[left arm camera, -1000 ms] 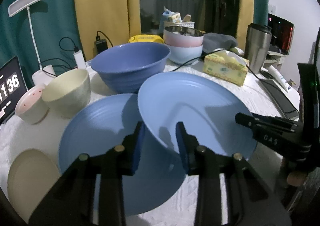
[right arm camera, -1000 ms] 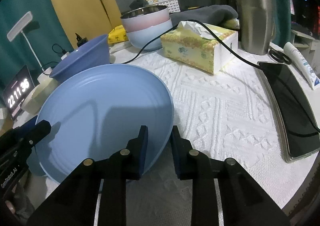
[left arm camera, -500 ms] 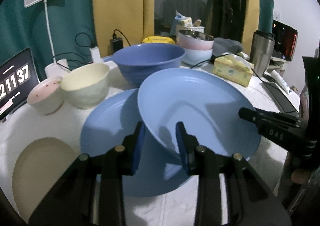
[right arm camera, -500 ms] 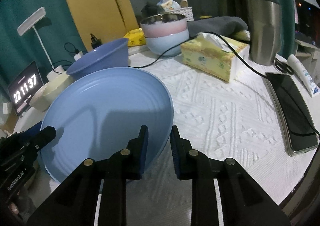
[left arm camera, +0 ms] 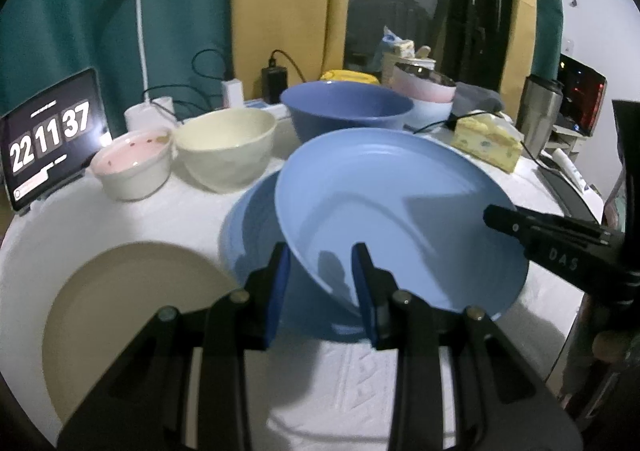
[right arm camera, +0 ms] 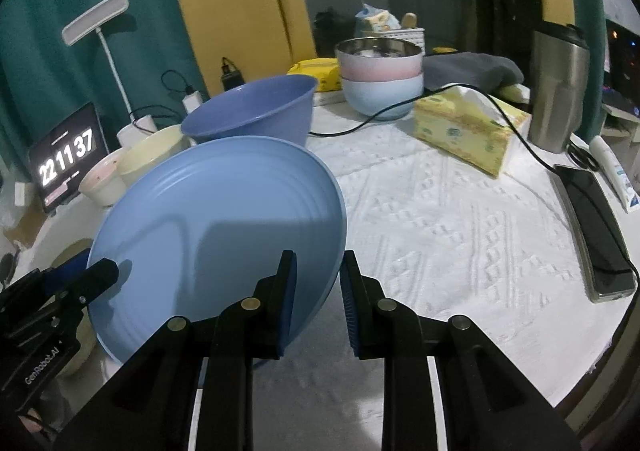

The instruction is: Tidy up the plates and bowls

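Both grippers clamped one light blue plate [left arm camera: 400, 211], held tilted above the white tablecloth [right arm camera: 460, 219]. The left gripper [left arm camera: 320, 283] pinched its near rim; the right gripper [right arm camera: 316, 283] pinched the opposite edge. A second blue plate [left arm camera: 248, 235] lay beneath it, a cream plate [left arm camera: 132, 307] left of it, and a blue bowl [left arm camera: 344, 111] behind it.

The right gripper [right arm camera: 317, 271] clamps the rim of the light blue plate [right arm camera: 216, 235], which is tilted above the white tablecloth [right arm camera: 440, 211]. The left gripper [right arm camera: 76, 279] reaches the plate's opposite edge.
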### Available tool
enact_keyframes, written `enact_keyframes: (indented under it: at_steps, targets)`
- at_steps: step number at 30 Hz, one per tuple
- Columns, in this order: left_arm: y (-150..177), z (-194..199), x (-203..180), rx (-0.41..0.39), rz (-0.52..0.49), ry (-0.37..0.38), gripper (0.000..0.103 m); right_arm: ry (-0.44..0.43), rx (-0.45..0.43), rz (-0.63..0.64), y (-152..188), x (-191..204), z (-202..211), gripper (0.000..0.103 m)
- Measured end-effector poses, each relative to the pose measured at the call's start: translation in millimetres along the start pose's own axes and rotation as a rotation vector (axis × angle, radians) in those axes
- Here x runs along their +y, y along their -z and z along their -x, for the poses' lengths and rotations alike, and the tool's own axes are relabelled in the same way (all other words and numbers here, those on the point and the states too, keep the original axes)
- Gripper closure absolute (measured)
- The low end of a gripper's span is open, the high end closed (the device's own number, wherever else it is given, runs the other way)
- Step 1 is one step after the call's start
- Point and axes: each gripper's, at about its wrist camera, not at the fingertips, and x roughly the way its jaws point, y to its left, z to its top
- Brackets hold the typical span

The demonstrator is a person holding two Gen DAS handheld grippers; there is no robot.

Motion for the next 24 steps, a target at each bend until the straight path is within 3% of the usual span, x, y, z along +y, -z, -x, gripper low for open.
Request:
enact_keyframes:
  at_steps: [12, 16, 21, 24]
  targets:
    - [8.2, -10.7, 26.7, 0.083, 0.042, -0.029, 0.068, 0.010, 0.030, 0.036, 1.6, 30.5, -13.7, 0.079]
    - [7.0, -8.9, 36.1, 0.078, 0.073, -0.023, 0.058, 0.025, 0.032, 0.044, 0.0, 35.2, -18.7, 0.079]
    - [5.1, -2.0, 49.8, 0.058, 0.113, -0.027, 0.057, 0.051, 0.046, 0.065, 1.5, 43.8, -29.7, 0.078]
    - [4.7, 1.8, 57.5, 0.049, 0.130, -0.035, 0.057, 0.067, 0.050, 0.089, 3.6, 48.3, -35.1, 0.070]
